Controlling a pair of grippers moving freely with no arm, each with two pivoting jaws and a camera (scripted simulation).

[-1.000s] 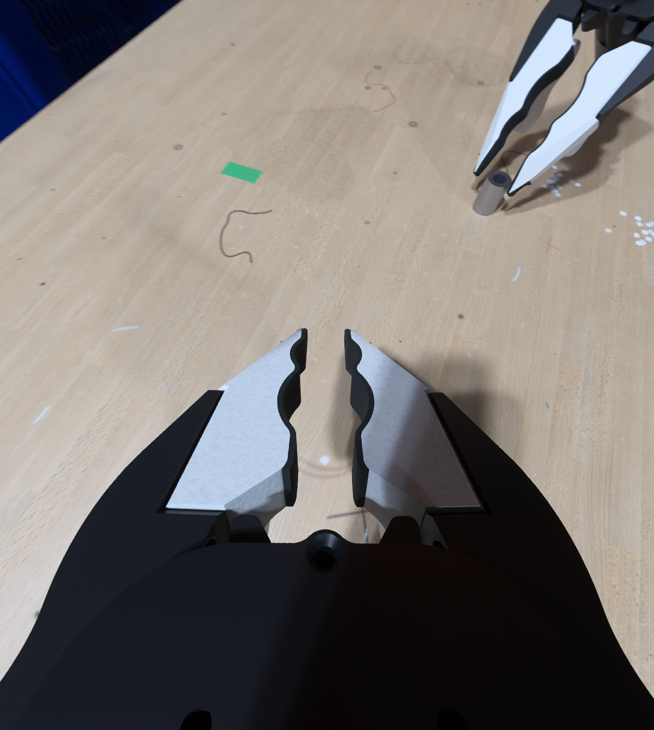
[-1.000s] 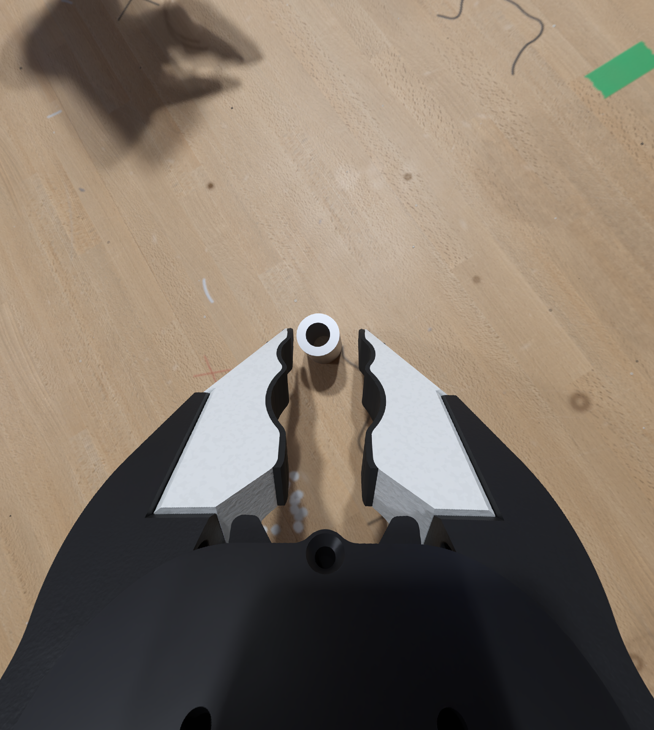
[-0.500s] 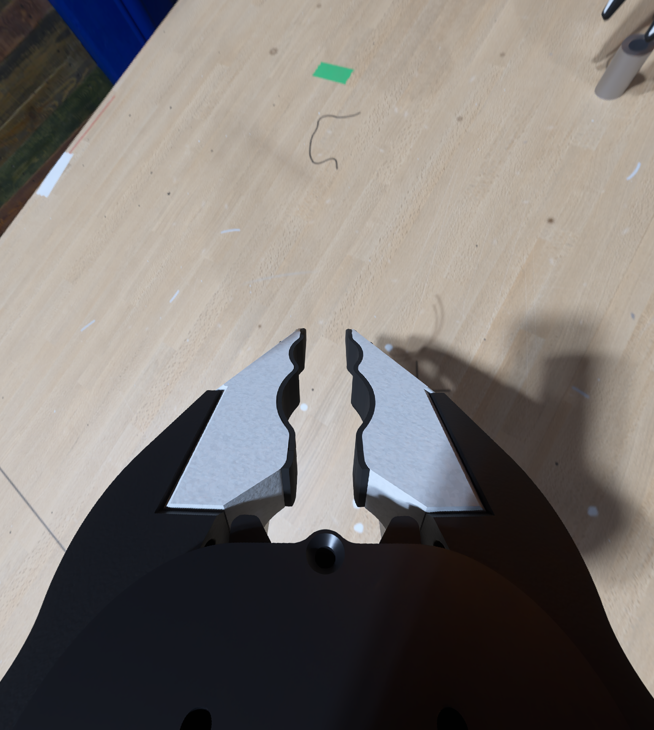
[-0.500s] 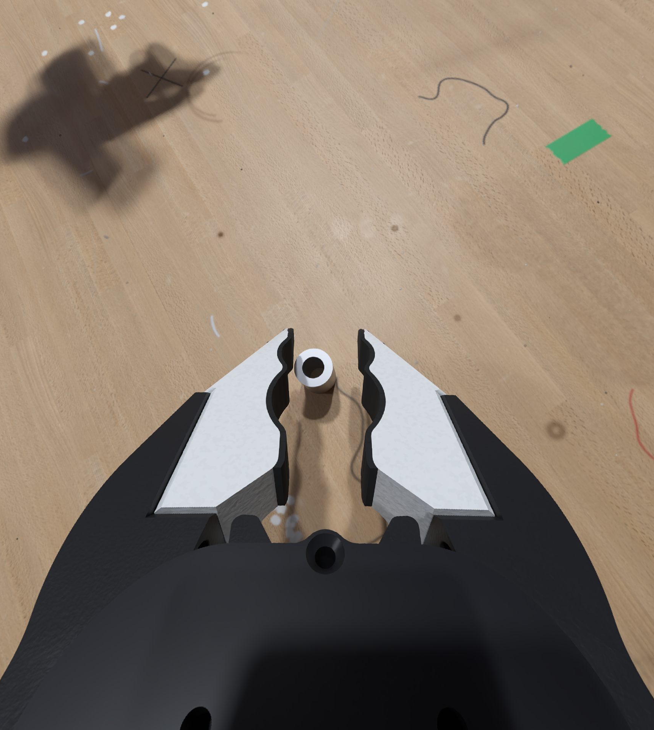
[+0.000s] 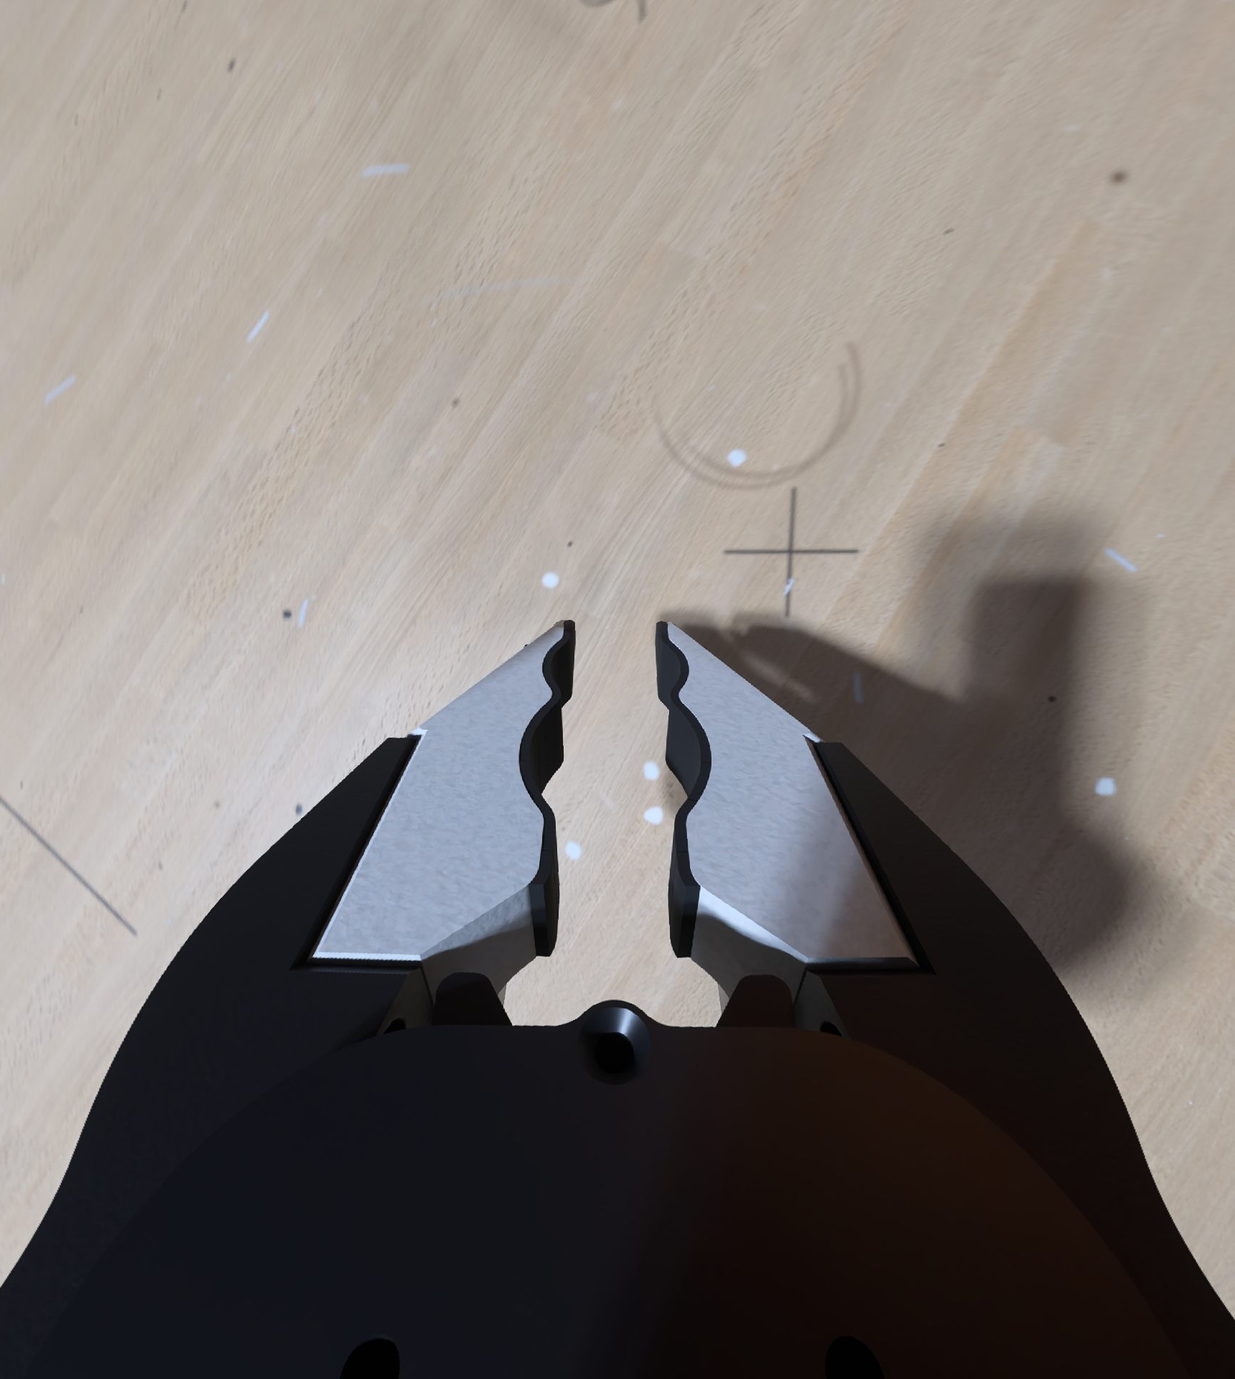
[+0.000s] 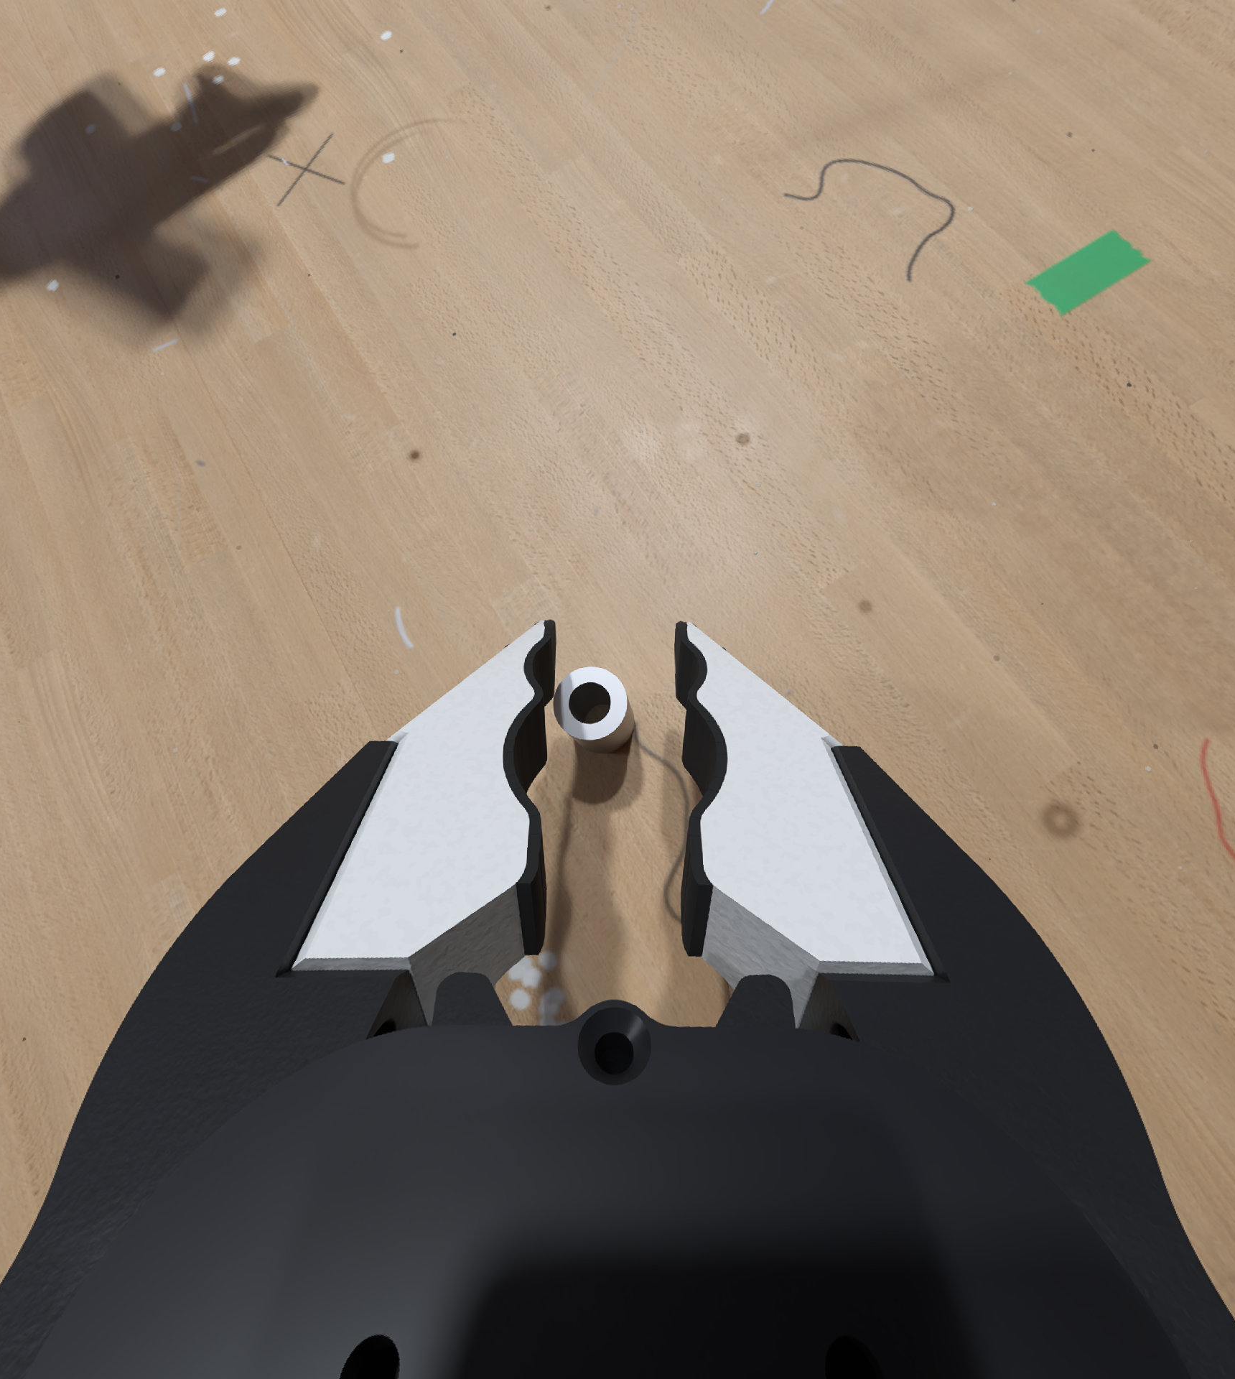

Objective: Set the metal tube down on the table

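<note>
A short metal tube (image 6: 594, 713) stands upright on the wooden table (image 6: 674, 448), its open end facing my right wrist view. My right gripper (image 6: 614, 627) is open and hangs above the tube. The tube shows between the two fingers, closer to the left finger (image 6: 450, 806), and neither finger grips it. My left gripper (image 5: 615, 628) is open and empty over a bare part of the table (image 5: 301, 373). The tube is out of the left wrist view.
A strip of green tape (image 6: 1088, 271), a dark squiggle (image 6: 890, 201) and a red line (image 6: 1226, 828) mark the table. A pencilled cross (image 5: 790, 551) and a circle mark (image 5: 756, 425) lie ahead of the left gripper, whose shadow (image 6: 122, 194) falls at far left.
My right gripper has risen straight up from the standing tube, which now looks smaller and sits lower between the fingers. My left gripper has pulled back and tilted down, and the tube has left its view.
</note>
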